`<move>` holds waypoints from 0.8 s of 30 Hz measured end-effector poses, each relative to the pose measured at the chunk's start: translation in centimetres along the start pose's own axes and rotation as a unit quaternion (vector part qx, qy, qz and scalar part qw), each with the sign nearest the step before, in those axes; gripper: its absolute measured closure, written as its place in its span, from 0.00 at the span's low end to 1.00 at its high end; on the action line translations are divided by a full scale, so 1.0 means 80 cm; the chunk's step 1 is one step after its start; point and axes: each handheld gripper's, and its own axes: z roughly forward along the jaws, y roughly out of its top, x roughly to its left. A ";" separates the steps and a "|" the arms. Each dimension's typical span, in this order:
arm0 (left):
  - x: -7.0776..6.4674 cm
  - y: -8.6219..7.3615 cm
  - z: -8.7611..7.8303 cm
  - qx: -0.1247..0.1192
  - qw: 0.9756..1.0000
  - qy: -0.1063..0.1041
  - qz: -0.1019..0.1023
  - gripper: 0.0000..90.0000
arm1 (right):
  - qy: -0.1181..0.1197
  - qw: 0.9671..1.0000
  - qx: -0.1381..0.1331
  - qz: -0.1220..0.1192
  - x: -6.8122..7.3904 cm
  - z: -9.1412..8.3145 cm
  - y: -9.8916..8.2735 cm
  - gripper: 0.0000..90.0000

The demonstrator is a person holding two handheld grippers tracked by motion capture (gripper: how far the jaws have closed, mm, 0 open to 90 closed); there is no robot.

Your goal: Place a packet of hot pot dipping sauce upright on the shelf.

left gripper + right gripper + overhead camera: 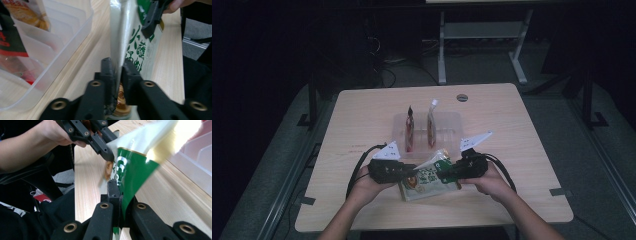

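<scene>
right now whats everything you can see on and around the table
snack bag: one, green and white, held up at the near edge of the table between both claws
clear rack: one, see-through plastic with dividers, middle of the table
upright packets: two, red and brownish, standing in slots of the rack
table: one, light wood
round cap: one, dark, far edge of the tabletop
metal frame: one, pale grey, on the floor beyond the table
left claw: one, black, pads on the bag's pale edge
right claw: one, black, clamped on the bag's green end
hands: two, one on each claw
</scene>
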 end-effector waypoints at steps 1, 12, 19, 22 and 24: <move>0.000 0.000 -0.002 -0.003 1.000 0.004 -0.003 0.82 | 0.002 1.000 -0.001 0.000 0.000 -0.001 0.000 1.00; 0.006 -0.003 -0.023 -0.017 1.000 0.018 -0.014 1.00 | 0.013 1.000 -0.023 0.002 0.003 -0.008 0.004 1.00; 0.001 0.012 -0.001 -0.020 0.999 0.023 -0.009 1.00 | 0.038 0.999 -0.026 -0.015 0.015 -0.003 0.009 1.00; -0.003 0.016 0.010 -0.017 1.000 0.014 -0.005 1.00 | 0.052 0.998 -0.031 -0.020 0.022 -0.001 0.012 1.00; -0.008 0.018 0.017 -0.012 1.000 0.007 0.003 1.00 | 0.057 0.998 -0.031 -0.027 0.027 0.001 0.014 1.00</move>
